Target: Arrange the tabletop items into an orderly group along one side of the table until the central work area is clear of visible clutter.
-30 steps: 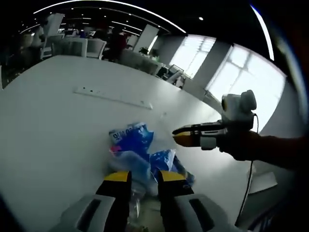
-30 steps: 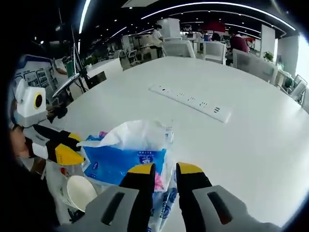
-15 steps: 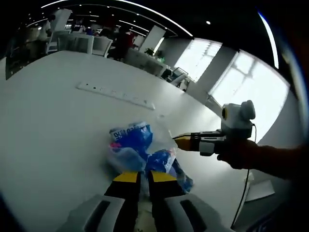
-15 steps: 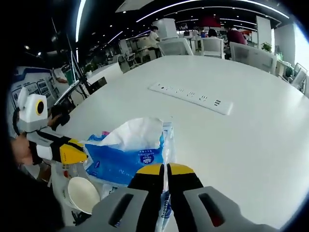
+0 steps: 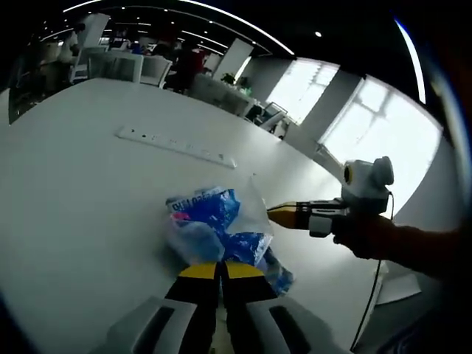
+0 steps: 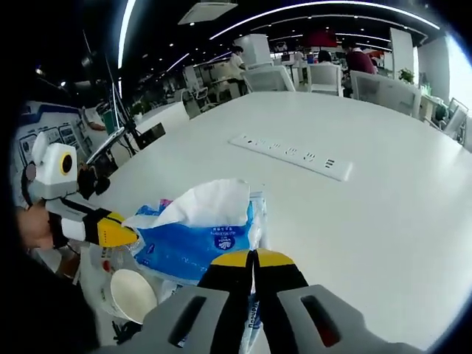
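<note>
A blue tissue pack (image 6: 193, 247) with a white tissue sticking up lies in a clear plastic bag (image 5: 251, 210) on the white table (image 6: 383, 214), with a paper cup (image 6: 133, 295) beside it. In the left gripper view the blue pack (image 5: 203, 210) lies just beyond my left gripper (image 5: 221, 269), which is shut on the bag's near edge. My right gripper (image 6: 254, 257) is shut on the bag's film in front of the pack. It comes in from the right as the right gripper (image 5: 273, 214), pinching the bag's side. The left gripper (image 6: 127, 236) touches the bag's left end.
A long white power strip (image 6: 291, 153) lies flat further out on the table; it shows as the power strip (image 5: 173, 144) beyond the bag. Chairs (image 6: 324, 74) and other desks stand past the far edge. A person's hand (image 5: 369, 236) holds the right gripper.
Both grippers' jaws have gone from apart to shut on the plastic bag. The bag's side has lifted a little towards the right gripper.
</note>
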The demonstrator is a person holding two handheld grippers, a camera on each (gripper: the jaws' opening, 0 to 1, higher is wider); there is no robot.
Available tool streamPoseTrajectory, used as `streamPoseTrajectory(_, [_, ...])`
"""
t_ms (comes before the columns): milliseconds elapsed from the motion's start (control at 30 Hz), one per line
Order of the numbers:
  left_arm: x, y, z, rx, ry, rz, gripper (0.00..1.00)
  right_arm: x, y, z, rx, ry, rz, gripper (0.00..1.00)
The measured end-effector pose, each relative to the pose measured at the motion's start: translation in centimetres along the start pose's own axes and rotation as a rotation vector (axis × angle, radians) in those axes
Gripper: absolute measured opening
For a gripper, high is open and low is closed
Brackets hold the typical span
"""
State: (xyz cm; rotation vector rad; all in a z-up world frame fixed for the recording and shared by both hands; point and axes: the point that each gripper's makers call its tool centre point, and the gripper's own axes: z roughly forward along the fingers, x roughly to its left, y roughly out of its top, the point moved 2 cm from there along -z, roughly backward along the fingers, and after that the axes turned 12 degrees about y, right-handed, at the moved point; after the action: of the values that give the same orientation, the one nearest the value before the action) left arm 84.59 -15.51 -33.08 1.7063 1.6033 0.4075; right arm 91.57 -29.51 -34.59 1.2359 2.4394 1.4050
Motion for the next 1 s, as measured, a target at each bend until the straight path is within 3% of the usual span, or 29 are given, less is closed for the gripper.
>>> streamPoseTrajectory(467, [-0.9,1.5,-0.8,-0.031,-0.028,0.019,0.00,0.4,1.0,-2.6,-0.081,-0.043,0.000,0.00])
streamPoseTrajectory(1000, [-5.1,2.5,0.2,-0.003,-0.129,0.127,0.00,-1.4,-0.3,-7.8,-0.166,-0.160,0.072,0.00])
